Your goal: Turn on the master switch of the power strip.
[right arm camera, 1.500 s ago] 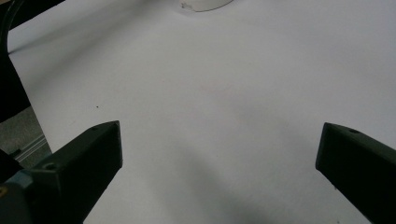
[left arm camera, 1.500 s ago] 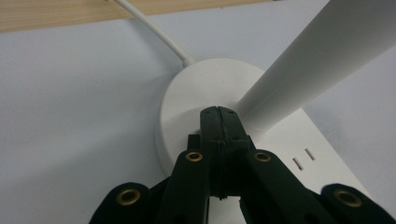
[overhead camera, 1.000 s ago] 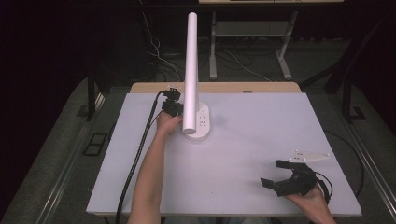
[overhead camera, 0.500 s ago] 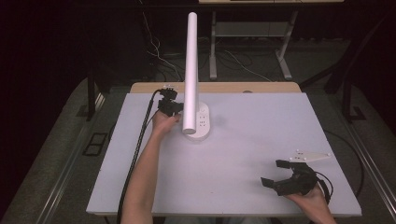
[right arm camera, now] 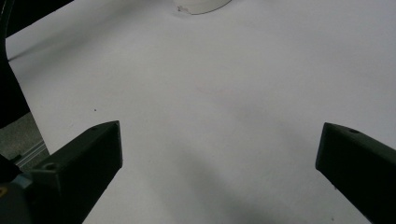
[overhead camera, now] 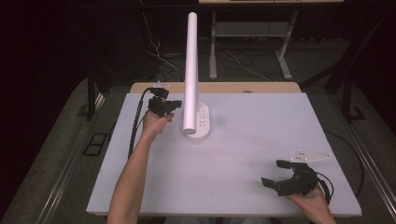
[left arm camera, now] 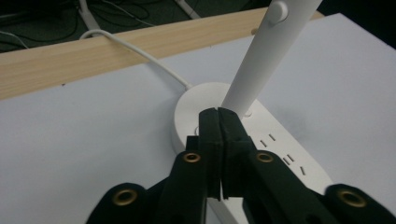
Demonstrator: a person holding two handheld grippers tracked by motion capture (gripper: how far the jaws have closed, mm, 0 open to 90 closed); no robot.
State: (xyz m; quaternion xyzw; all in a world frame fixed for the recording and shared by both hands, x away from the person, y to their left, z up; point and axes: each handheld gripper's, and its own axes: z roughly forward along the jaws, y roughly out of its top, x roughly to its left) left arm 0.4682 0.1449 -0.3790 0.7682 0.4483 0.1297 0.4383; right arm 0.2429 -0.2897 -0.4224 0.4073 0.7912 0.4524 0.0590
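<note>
Your left arm reaches far up the white table (overhead camera: 233,154), wrist bent slightly, carrying the left gripper (overhead camera: 164,106) at the far left of the tabletop, just beside the white power strip base (overhead camera: 198,125). In the left gripper view its jaws are pressed together with nothing between them, their tips hanging over the near rim of that base (left arm camera: 196,109). A white tube (overhead camera: 191,70) rises from the base and leans toward you, and a white cord (left arm camera: 140,56) runs off over the wooden edge (left arm camera: 93,60). The strip's sockets (left arm camera: 285,156) are bare. At the near right corner, your right hand (overhead camera: 312,199) holds the right gripper (overhead camera: 275,173) low, jaws spread wide over bare table.
</note>
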